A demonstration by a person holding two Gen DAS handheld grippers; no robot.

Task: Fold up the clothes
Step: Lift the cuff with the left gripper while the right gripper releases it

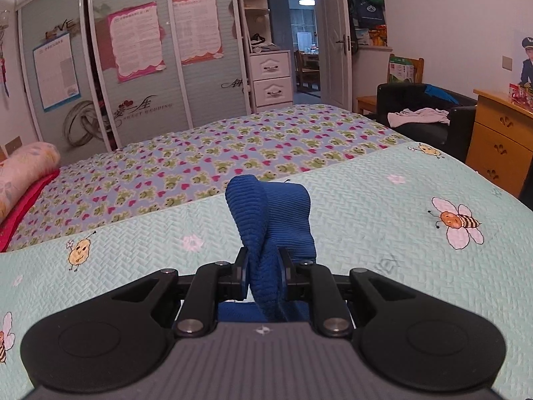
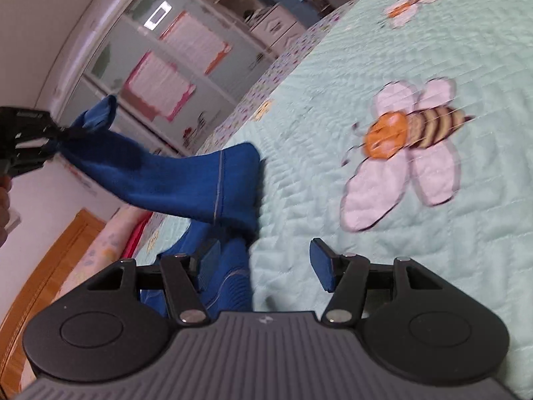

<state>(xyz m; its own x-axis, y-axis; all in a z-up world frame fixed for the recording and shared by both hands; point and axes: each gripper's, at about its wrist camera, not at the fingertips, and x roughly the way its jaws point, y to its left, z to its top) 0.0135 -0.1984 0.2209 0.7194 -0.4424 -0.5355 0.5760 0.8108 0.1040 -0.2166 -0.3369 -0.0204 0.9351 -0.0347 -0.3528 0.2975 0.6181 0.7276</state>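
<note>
Left wrist view, tongs [image 1: 263, 273] pinching blue garment [image 1: 276, 213], wardrobe lettering "SWEET WEDDING" [image 1: 143, 110]

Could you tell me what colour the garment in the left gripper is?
Deep blue ribbed garment, clearest in the left wrist view.

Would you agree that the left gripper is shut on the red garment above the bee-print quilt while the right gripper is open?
Not quite: the garment is blue, not red, as the left wrist view shows. The left gripper is indeed shut on it above the bee-print quilt, and the right gripper is open.
</note>
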